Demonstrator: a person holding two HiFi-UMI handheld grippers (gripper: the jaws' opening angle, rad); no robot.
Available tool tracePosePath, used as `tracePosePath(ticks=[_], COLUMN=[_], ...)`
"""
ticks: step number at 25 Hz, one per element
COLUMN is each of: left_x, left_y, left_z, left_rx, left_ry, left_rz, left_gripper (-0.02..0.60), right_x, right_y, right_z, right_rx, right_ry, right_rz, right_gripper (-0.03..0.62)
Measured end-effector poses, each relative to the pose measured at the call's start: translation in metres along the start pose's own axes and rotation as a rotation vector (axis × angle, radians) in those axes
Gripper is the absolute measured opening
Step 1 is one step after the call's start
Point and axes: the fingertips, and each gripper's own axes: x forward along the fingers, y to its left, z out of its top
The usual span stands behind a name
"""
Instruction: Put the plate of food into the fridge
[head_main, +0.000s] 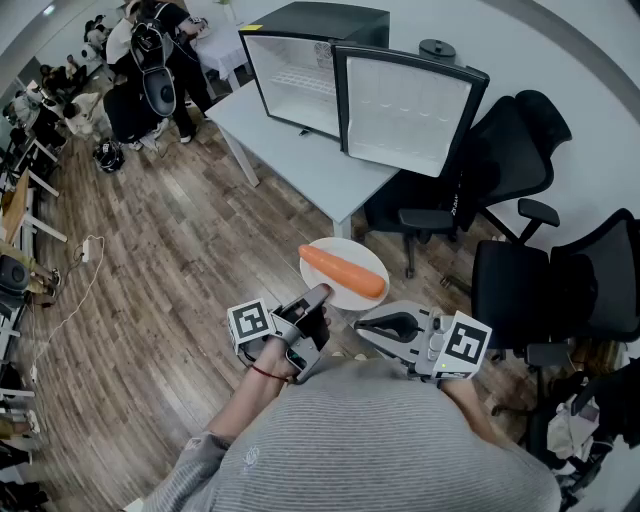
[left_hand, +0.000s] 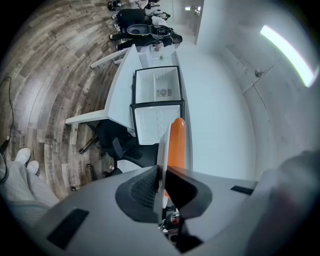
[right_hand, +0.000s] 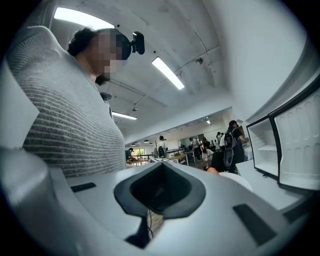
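1. Step in hand: carrying. We judge that the plate is on its way to the fridge. It hangs in the air above the wooden floor, well apart from the table.
2. Left gripper: its jaws pinch the near rim of the white plate. The left gripper view shows that rim edge-on between the two pads. This gripper alone bears the plate.
3. Load: one carrot lies across the plate, with nothing to hold it in place.
4. Right gripper: its jaws are pressed together with nothing between them. It hangs near the plate's near edge and takes no part in the grip.
5. Target: the fridge stands on the table with its door swung open toward the right. The white compartment faces us and we see nothing stored inside.
6. Next move: we judge that the plate must be brought forward to the compartment and passed in to the left of the open door. It should rest on a shelf before the left jaws let go.
7. Caution: we expect a single pinch on the rim to let the plate sag. Keep the plate level, or the carrot may roll off.
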Motion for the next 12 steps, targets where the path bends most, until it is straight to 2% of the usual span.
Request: tracePosePath(ticks=[12], left_x=[-0.0063], left_y=[0.0005], left_z=[0.0050], left_rx=[0.006], left_ry=[-0.009], left_rz=[-0.002], left_gripper=[0.037], right_x=[0.0065], right_y=[0.0004], right_z=[0.0015], right_rx=[0.012], right_ry=[-0.005], right_rz=[0.013], right_gripper=[0.014])
